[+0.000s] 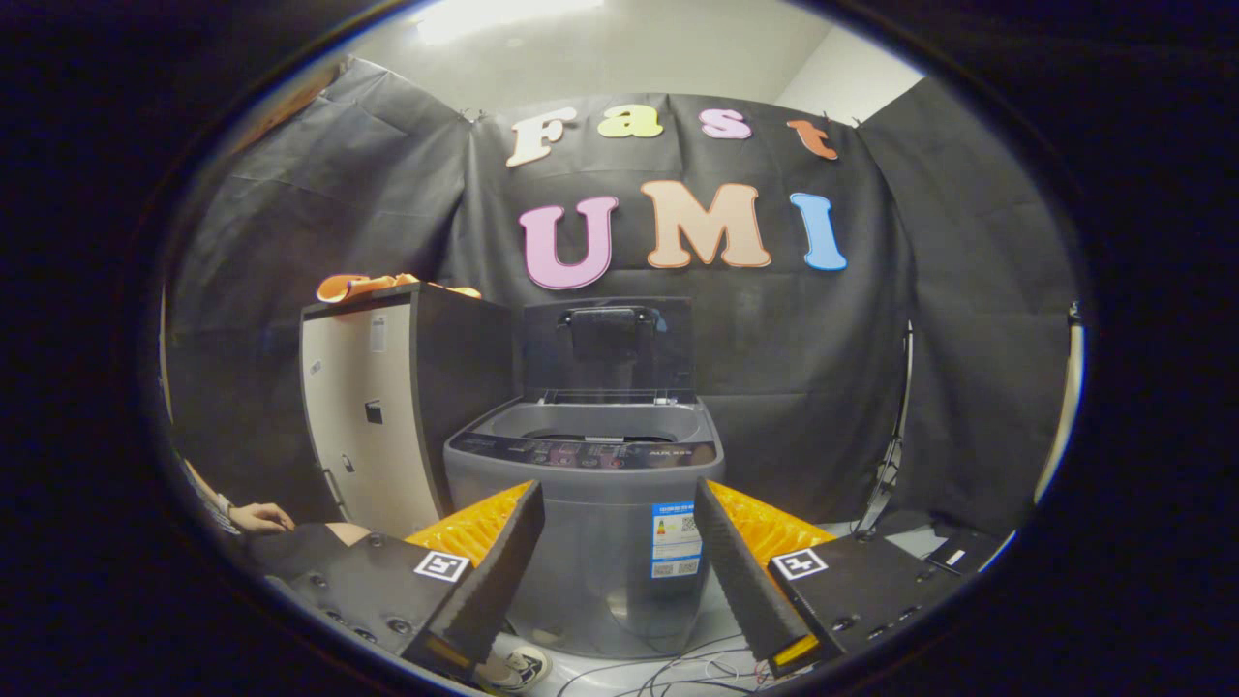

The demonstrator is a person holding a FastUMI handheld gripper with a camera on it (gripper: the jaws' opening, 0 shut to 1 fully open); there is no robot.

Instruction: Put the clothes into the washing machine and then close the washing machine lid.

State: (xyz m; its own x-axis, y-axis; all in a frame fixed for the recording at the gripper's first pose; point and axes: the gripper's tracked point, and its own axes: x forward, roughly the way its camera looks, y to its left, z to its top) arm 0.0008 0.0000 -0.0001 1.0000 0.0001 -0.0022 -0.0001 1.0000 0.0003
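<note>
The gripper [619, 528] is held with fingers apart and empty, facing the washing machine [585, 542], whose lid [608, 348] is raised. The clothes [363, 286] are seen atop the cabinet [373, 416], far left. Loosely pinched fabric could be dropped short of the tub.

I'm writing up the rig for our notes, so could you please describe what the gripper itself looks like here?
The gripper has two long flat fingers with ribbed inner faces, standing apart with nothing between them. Each is mounted on a dark, boxy block with screw heads, and each block carries a square black-and-white marker. Behind the fingers sit orange ribbed parts.
</note>
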